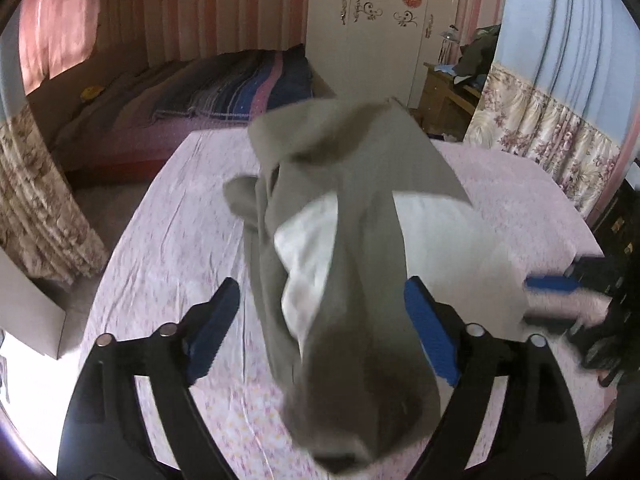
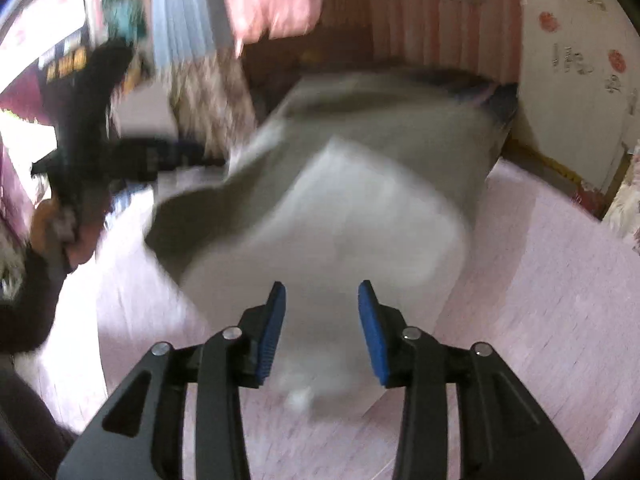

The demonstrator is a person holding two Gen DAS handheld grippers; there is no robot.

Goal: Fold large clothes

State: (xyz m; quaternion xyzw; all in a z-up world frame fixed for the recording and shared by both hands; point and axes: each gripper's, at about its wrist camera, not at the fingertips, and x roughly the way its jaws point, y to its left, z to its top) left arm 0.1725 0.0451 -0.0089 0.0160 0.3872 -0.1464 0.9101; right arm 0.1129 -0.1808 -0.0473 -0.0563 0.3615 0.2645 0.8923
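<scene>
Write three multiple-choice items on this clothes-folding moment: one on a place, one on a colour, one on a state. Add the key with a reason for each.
1. The grey garment lies over:
A. a wooden desk
B. a pink bedsheet
C. the floor

2. The pads of the right gripper are:
A. blue
B. red
C. yellow

3. The left gripper is:
A. clamped on the garment
B. open, with cloth between its fingers
C. out of view

Key: B, pink sheet shows all around the cloth; A, both pads are blue; B, both pads stand clear of the fabric.
</scene>
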